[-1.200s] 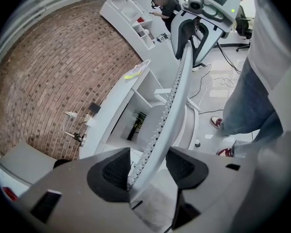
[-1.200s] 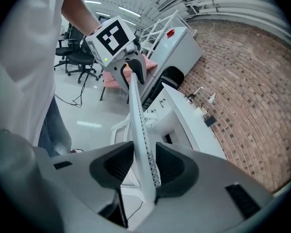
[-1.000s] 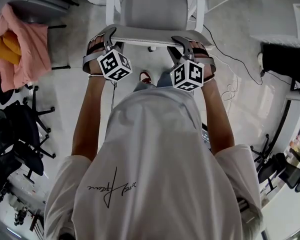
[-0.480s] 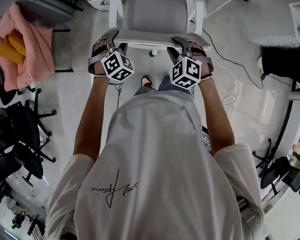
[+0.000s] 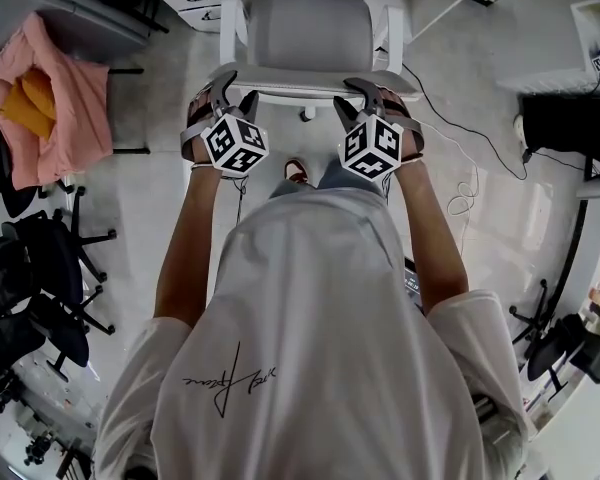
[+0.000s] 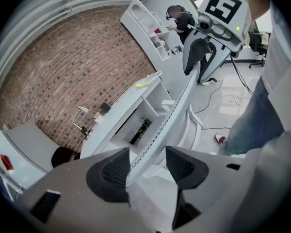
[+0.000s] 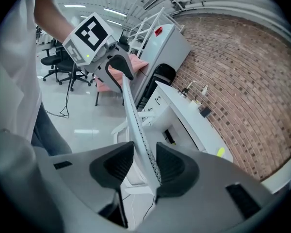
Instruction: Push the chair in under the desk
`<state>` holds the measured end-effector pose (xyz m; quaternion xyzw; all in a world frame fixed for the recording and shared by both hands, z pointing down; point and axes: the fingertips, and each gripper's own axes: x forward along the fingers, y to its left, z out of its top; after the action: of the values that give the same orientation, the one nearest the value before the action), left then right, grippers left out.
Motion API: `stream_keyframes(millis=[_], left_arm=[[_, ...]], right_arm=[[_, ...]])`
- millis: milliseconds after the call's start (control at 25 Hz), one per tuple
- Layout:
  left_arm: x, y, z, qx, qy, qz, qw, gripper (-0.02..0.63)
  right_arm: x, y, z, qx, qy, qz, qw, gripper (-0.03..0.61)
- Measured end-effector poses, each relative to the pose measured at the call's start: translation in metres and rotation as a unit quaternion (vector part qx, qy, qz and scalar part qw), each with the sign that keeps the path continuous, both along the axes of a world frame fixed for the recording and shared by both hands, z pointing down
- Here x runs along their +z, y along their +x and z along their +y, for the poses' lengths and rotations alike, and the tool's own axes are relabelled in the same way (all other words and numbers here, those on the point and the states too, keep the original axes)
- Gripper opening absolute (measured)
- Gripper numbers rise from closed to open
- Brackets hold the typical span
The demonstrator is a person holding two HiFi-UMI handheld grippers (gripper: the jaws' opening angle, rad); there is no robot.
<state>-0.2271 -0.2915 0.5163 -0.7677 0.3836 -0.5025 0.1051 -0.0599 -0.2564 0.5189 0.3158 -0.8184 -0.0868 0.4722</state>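
1. A pink cloth [image 5: 65, 93] lies heaped at the head view's left, with a yellow-orange piece [image 5: 22, 103] tucked in its folds.
2. Black office chairs [image 5: 45, 268] crowd together below it on the pale floor [image 5: 140, 198].
3. Thin cables [image 5: 461, 184] trail and loop over the floor at the right.
4. A brick wall [image 6: 58, 67] curves behind, with a white shelf unit [image 6: 148, 21] beside it.
5. A person in dark clothes [image 6: 182, 19] stands at that shelf unit.

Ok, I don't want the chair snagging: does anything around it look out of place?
A black cable trails loose across the floor just right of the chair, with a tangled white cable beside it; the chair might snag on them. A pink cloth lies heaped over furniture at left, clear of the path.
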Motion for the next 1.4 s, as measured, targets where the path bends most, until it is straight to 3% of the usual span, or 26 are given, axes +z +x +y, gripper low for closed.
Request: stream_keyframes(millis=[160,320,480,680,880,1120,1280,1400], left_arm=[[-0.009,0.0,0.008,-0.022,0.002,0.045,0.9987,0.229],[-0.021,0.006,0.012,-0.043,-0.006,0.098,0.9942,0.216],[-0.029,0.011,0.023,-0.043,-0.013,0.122,0.9915,0.213],[-0.052,0.019,0.03,-0.059,-0.02,0.192,0.9794,0.204],[-0.062,0.025,0.042,-0.063,-0.03,0.218,0.9735,0.145],[-0.081,0.042,0.06,-0.061,-0.029,0.291,0.9544,0.018],[-0.092,0.049,0.067,-0.055,-0.044,0.329,0.9416,0.005],[-0.096,0.052,0.076,-0.062,-0.08,0.357,0.9287,0.005]], right_arm=[[-0.009,-0.001,0.002,0.02,-0.001,-0.027,0.999,0.161],[-0.029,-0.006,0.006,0.063,-0.017,-0.098,0.993,0.143],[-0.041,-0.012,0.01,0.078,-0.024,-0.129,0.988,0.135],[-0.064,-0.012,0.012,0.109,-0.046,-0.222,0.968,0.109],[-0.082,0.001,0.018,0.13,-0.047,-0.259,0.956,0.075],[-0.101,0.01,0.037,0.13,-0.056,-0.293,0.946,0.046],[-0.114,0.011,0.05,0.124,-0.067,-0.316,0.938,0.028],[-0.119,0.012,0.059,0.117,-0.067,-0.317,0.939,0.028]])
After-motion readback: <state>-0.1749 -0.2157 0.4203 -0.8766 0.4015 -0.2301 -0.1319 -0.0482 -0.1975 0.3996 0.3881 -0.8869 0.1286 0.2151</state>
